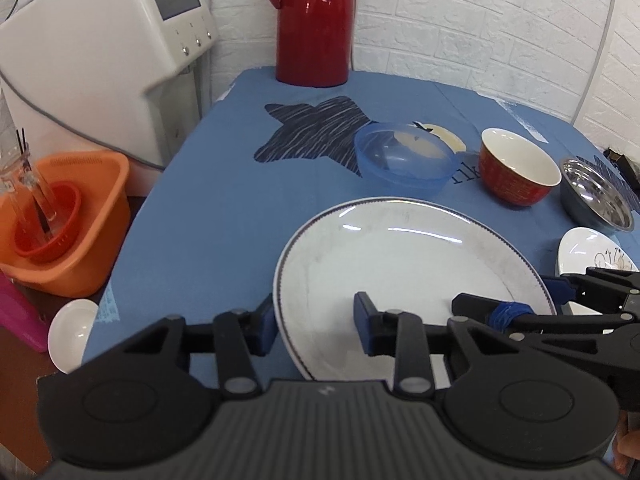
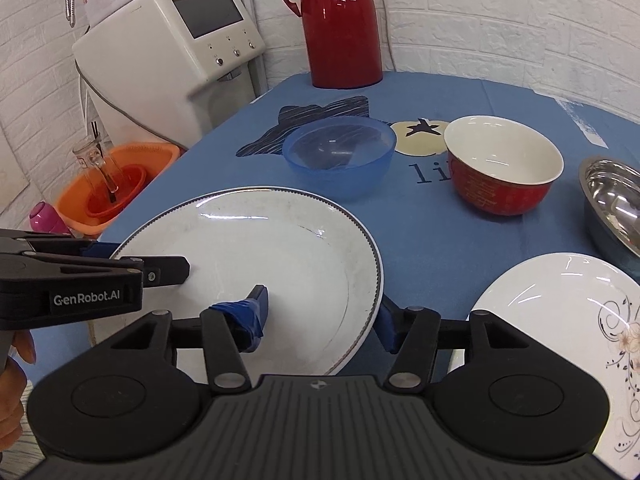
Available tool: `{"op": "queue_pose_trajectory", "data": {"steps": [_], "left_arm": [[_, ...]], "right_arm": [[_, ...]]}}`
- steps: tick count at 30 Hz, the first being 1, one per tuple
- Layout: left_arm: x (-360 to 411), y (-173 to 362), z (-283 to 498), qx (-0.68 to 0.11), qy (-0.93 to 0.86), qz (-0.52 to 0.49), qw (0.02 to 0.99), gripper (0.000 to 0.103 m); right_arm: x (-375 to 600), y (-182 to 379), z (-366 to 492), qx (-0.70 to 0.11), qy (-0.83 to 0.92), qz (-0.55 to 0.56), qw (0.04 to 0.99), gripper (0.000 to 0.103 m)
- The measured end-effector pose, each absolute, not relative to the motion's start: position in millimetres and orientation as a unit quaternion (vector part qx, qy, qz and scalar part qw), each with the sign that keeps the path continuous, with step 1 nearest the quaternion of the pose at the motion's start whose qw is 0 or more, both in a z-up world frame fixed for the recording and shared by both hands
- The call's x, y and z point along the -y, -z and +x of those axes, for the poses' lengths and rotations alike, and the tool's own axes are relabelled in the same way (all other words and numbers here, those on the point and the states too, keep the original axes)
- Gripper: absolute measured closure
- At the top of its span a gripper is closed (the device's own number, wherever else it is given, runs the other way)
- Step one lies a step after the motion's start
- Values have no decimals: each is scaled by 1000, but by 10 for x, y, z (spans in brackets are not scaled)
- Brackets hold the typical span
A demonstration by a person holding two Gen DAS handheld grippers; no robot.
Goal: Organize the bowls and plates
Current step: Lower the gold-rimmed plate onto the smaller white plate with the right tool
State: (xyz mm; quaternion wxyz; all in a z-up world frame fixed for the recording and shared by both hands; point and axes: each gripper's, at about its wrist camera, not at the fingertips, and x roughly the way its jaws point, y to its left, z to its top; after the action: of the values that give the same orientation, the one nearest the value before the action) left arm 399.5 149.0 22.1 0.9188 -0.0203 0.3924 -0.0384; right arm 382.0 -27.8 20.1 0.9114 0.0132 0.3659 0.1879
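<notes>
A large white plate (image 1: 400,260) (image 2: 260,240) with a dark beaded rim lies on the blue tablecloth (image 1: 208,200). My left gripper (image 1: 316,324) is open and straddles the plate's left rim, one finger outside and one over the plate. On the opposite side my right gripper (image 2: 320,318) is open too and straddles the right rim in the same way. Each gripper shows in the other's view: right gripper (image 1: 508,296), left gripper (image 2: 140,258). Behind the plate stand a blue translucent bowl (image 1: 404,160) (image 2: 340,156), a red bowl (image 1: 516,172) (image 2: 500,168) and a steel bowl (image 1: 596,196) (image 2: 612,200).
A white plate with a floral print (image 2: 560,320) (image 1: 592,252) lies to the right. A tall red thermos (image 1: 316,20) stands at the table's back edge. Off the left edge are an orange basin (image 1: 68,220), a white appliance (image 1: 100,40) and a small white dish (image 1: 70,332).
</notes>
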Motion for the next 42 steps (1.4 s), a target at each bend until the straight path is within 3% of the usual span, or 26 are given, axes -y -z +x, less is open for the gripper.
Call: {"op": "queue_pose_trajectory", "data": {"steps": [15,26,36,39,41,42], "left_arm": [[-1414,-631,3117,-349,41,-19,936,71],[-1294,-380,2324,-359,52,-10,932,71],[-1320,-124,2182,-382,76,-40,920,71],[-1354,-91,2197,-390,98,-61,914,59],[-1381,-83,2199,-391,104,-73,912,58],[-1400,-87,2196,-390,109,-80,911,51]], "right_arm": [[388,-475,3044,-339,-199,43,919,59],[473,-295,2334,-336,-189,51,921,57],[495,-122,2175,-331,-178,30,926,57],[531,-92,2182,-331,-181,31,925,57],[542,-37,2209,-348,-180,36,919,57],[549,-6,2212,-352,-184,43,917,56]]}}
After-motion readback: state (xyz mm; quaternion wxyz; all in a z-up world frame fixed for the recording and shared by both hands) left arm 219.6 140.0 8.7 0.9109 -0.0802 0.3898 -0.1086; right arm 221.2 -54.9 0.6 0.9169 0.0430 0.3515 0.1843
